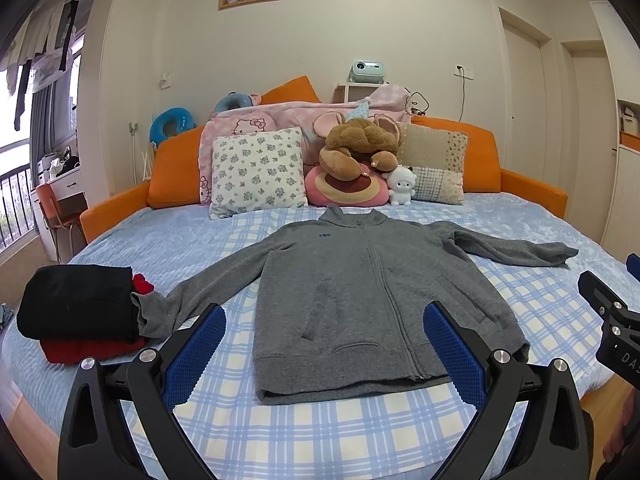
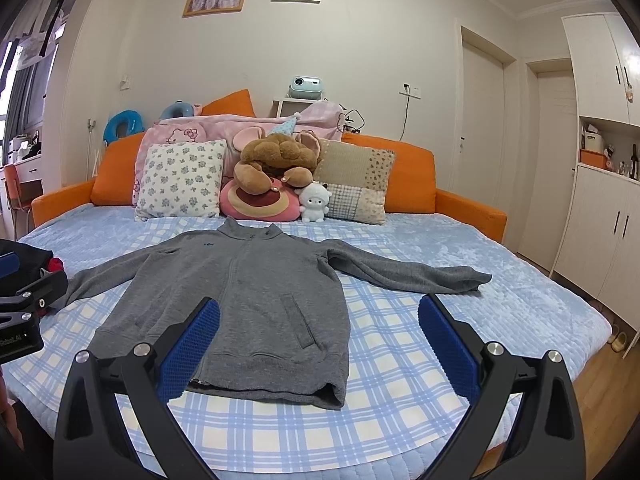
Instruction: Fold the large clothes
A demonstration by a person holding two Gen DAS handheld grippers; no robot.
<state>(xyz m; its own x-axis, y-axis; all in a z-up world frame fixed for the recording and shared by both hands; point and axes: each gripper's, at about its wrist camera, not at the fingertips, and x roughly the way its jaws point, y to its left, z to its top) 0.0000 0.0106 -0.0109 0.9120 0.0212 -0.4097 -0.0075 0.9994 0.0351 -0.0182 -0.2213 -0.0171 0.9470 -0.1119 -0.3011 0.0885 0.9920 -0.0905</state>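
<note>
Bed (image 1: 160, 236) bearing flat grey jacket (image 1: 360, 280), soft and limp, best pinched at hem corners; left gripper (image 1: 324, 344) and right gripper (image 2: 320, 340) wide open, empty.

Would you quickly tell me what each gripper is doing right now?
Left gripper: open, holding nothing, above the hem of the grey jacket.
Right gripper: open, holding nothing, above the jacket's hem.
</note>
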